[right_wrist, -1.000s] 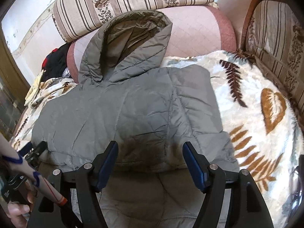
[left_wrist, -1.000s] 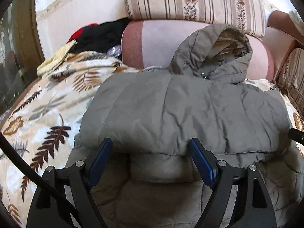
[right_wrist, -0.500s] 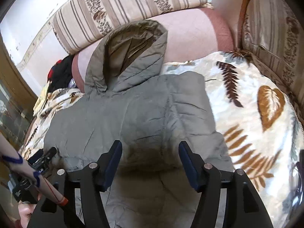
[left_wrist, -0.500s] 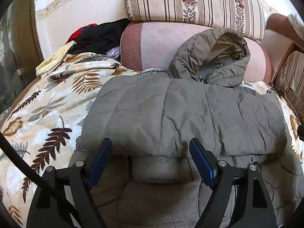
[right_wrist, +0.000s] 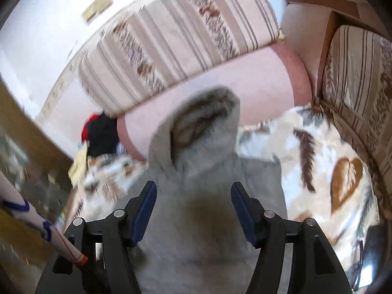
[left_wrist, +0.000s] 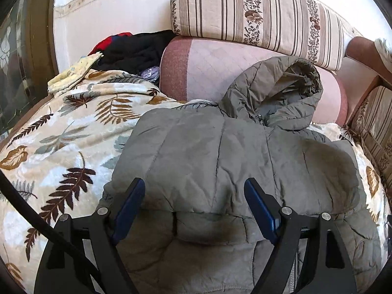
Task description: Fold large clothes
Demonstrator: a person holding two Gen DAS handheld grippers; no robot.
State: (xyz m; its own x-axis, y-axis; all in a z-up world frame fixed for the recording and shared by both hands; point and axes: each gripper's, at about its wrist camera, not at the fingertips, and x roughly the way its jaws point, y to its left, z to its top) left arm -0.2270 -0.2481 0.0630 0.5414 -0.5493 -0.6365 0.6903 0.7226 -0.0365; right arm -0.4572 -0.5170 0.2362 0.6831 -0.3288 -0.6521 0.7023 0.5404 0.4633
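Puffy grey jacket (left_wrist: 232, 161) on sofa: likely soft, light, slippery; best pinched at near hem. Left gripper (left_wrist: 193, 205) spread, empty; right gripper (right_wrist: 193, 205) likewise.

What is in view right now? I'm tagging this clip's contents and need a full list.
Hooded puffer jacket: one, grey-olive, spread on the blanket, hood propped against the bolster.
Leaf-print blanket: one, cream with brown and grey leaves, covering the seat.
Bolster: one, pink with a darker end, behind the jacket.
Striped cushions: two, beige with brown stripes and flowers, one above the bolster, one at the right edge.
Clothes pile: one, black and red, left of the bolster.
Yellow cloth: one, pale yellow, by the pile.
Sleeve: one, white with blue marks and an orange cuff, lower left in the right wrist view.
Left claw: black with blue pads, open above the jacket.
Right claw: the same, open above the jacket, view blurred.
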